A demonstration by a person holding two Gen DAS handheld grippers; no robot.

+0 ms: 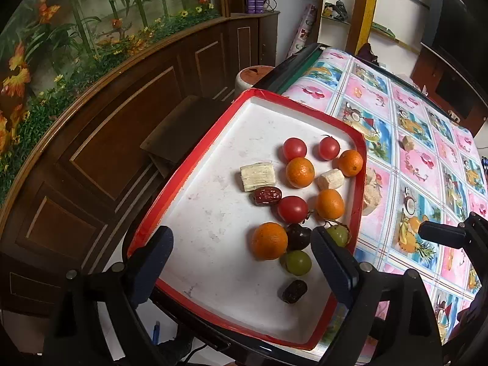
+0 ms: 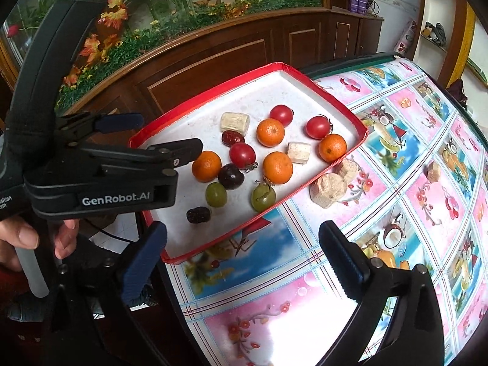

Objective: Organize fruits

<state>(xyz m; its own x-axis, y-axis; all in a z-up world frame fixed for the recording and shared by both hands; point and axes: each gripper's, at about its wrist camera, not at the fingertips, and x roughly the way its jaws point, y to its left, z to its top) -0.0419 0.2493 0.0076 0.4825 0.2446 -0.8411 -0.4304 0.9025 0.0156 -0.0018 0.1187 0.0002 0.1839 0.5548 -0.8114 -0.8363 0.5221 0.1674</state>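
Observation:
A red-rimmed white tray [image 1: 198,164] [image 2: 170,259] holds several oranges [image 1: 269,241] [image 2: 277,167], three cherry tomatoes [image 1: 292,209] [image 2: 242,155], green grapes [image 1: 298,262] [image 2: 263,196], a dark plum [image 1: 297,236] [image 2: 231,176], red dates [image 1: 267,195] [image 2: 198,214] and pale cane pieces [image 1: 257,176] [image 2: 235,122]. My left gripper [image 1: 241,262] [image 2: 170,140] is open and empty over the tray's near left part. My right gripper [image 2: 242,259] is open and empty above the tablecloth beside the tray. Three cane pieces [image 2: 328,189] [image 1: 372,195] lie on the cloth outside the tray.
The table has a pink and blue fruit-print cloth [image 2: 411,201] [image 1: 421,164]. A wooden cabinet [image 1: 100,152] with an aquarium mural stands behind the tray. The tray overhangs the table's left edge.

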